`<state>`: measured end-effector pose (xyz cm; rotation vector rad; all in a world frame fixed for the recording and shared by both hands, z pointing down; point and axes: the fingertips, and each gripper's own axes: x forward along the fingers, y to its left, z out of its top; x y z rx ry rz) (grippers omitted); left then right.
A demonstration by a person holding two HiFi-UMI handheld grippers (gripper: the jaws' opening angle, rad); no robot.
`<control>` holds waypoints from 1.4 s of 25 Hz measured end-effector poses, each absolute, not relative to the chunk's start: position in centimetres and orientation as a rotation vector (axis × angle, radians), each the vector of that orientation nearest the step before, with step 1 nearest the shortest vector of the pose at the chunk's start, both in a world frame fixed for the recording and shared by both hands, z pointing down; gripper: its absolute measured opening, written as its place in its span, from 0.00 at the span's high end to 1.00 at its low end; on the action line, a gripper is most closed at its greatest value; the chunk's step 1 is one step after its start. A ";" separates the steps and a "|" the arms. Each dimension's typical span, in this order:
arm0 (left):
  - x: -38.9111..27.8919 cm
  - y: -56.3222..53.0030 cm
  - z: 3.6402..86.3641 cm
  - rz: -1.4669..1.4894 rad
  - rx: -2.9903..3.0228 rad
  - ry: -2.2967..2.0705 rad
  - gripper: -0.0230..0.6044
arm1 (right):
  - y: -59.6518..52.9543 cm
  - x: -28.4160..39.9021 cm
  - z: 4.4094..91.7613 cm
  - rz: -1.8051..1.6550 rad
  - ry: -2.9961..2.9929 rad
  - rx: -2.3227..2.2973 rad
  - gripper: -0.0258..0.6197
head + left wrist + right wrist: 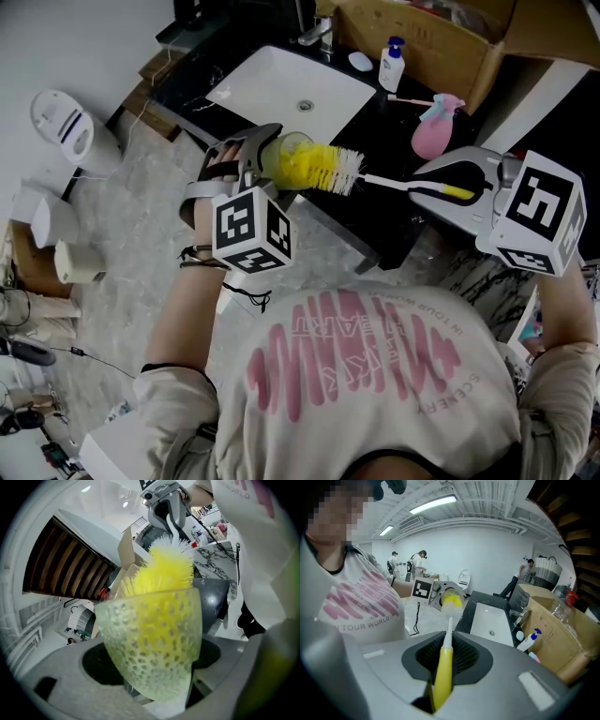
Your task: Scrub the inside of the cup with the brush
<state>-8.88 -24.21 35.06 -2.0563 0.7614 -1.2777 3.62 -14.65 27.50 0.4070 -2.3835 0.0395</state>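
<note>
Head view, with the two gripper views. The left forearm reaches forward from the shoulder, a dark strap at the wrist. The left gripper (251,167) points ahead and to the right, with its marker cube (251,228) facing the camera. Its fingers are closed on the cup (289,150), a clear dimpled cup with a yellow-green tint. The cup is held in the air on its side, with its mouth turned toward the right gripper (448,186). In the head view it lies over the near edge of the dark table (202,66), just in front of the white sink (272,89).

The right forearm extends forward at the right side, and the right gripper points left toward the cup. Its fingers are clamped on the yellow handle of the brush (330,169). The thin white shaft runs straight across to the cup. The yellow bristles sit inside the cup's mouth and show through its wall in the left gripper view, while the white bristles stand outside the rim.

Behind the brush, a pink spray bottle (433,127) and a white pump bottle (392,64) stand on the table beside a cardboard box (441,37).
</note>
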 end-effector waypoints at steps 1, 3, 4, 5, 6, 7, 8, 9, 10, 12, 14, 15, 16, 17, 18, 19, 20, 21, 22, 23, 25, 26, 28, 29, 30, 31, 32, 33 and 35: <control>-8.9 -24.1 35.0 -1.283 -2.044 0.756 0.34 | -14.6 3.6 27.4 0.035 -2.382 0.408 0.88; -9.0 -24.0 34.9 -1.298 -2.005 0.741 0.34 | -14.5 3.6 27.3 0.026 -2.376 0.408 0.88; -9.0 -24.0 34.8 -1.305 -1.984 0.733 0.34 | -14.4 3.5 27.3 0.022 -2.374 0.408 0.88; -9.0 -23.9 34.8 -1.310 -1.966 0.726 0.34 | -14.3 3.5 27.3 0.018 -2.371 0.408 0.88; -9.0 -23.8 34.7 -1.314 -1.951 0.719 0.34 | -14.2 3.4 27.2 0.014 -2.369 0.407 0.88; -9.0 -23.8 34.6 -1.317 -1.941 0.714 0.34 | -14.2 3.4 27.2 0.011 -2.368 0.407 0.88; -9.0 -23.8 34.6 -1.318 -1.933 0.708 0.34 | -14.1 3.4 27.2 0.008 -2.368 0.407 0.88; -8.9 -23.7 34.6 -1.320 -1.927 0.701 0.34 | -14.0 3.4 27.2 0.006 -2.366 0.408 0.88; -8.9 -23.7 34.7 -1.324 -1.919 0.693 0.34 | -14.0 3.4 27.3 0.004 -2.365 0.409 0.88; -8.8 -23.6 34.8 -1.336 -1.890 0.670 0.34 | -13.8 3.4 27.3 0.003 -2.359 0.410 0.88; -8.7 -23.5 34.8 -1.353 -1.846 0.639 0.34 | -13.8 3.2 27.4 -0.001 -2.355 0.409 0.88; -8.6 -23.5 34.8 -1.360 -1.822 0.623 0.34 | -13.7 3.1 27.4 -0.006 -2.352 0.408 0.88; -8.5 -23.5 34.7 -1.365 -1.799 0.608 0.34 | -13.7 2.9 27.4 -0.012 -2.349 0.408 0.88; -8.4 -23.5 34.7 -1.369 -1.776 0.596 0.34 | -13.7 2.8 27.4 -0.021 -2.346 0.408 0.88; -8.3 -23.5 34.6 -1.372 -1.757 0.588 0.34 | -13.7 2.7 27.3 -0.033 -2.343 0.409 0.87; -8.2 -23.5 34.5 -1.374 -1.744 0.583 0.34 | -13.6 2.5 27.3 -0.046 -2.339 0.409 0.87; -8.0 -23.5 34.5 -1.373 -1.737 0.579 0.34 | -13.6 2.4 27.2 -0.061 -2.334 0.409 0.87; -7.9 -23.4 34.5 -1.373 -1.733 0.576 0.34 | -13.5 2.2 27.1 -0.075 -2.329 0.408 0.87; -7.8 -23.4 34.5 -1.375 -1.726 0.573 0.34 | -13.5 2.1 27.1 -0.089 -2.322 0.407 0.87; -7.7 -23.4 34.5 -1.380 -1.713 0.570 0.34 | -13.4 2.0 27.0 -0.102 -2.315 0.407 0.87; -7.6 -23.4 34.6 -1.400 -1.664 0.557 0.34 | -13.4 1.9 26.8 -0.130 -2.296 0.413 0.87; -7.7 -23.5 34.7 -1.415 -1.637 0.548 0.35 | -13.4 2.0 26.6 -0.147 -2.282 0.416 0.87; -7.7 -23.6 35.0 -1.445 -1.604 0.531 0.35 | -13.3 2.1 26.5 -0.191 -2.249 0.414 0.87; -7.8 -23.6 35.2 -1.456 -1.599 0.525 0.35 | -13.2 2.2 26.4 -0.213 -2.233 0.410 0.87; -7.8 -23.6 35.4 -1.466 -1.595 0.520 0.35 | -13.1 2.2 26.3 -0.232 -2.219 0.407 0.87; -7.9 -23.6 35.5 -1.474 -1.590 0.516 0.35 | -13.1 2.3 26.1 -0.250 -2.208 0.404 0.87; -8.1 -23.7 35.6 -1.481 -1.584 0.515 0.35 | -13.0 2.4 26.0 -0.264 -2.200 0.402 0.87; -8.2 -23.7 35.6 -1.486 -1.579 0.515 0.35 | -13.0 2.4 25.9 -0.277 -2.193 0.399 0.87; -8.4 -23.7 35.7 -1.490 -1.577 0.519 0.35 | -12.9 2.4 25.8 -0.300 -2.188 0.390 0.87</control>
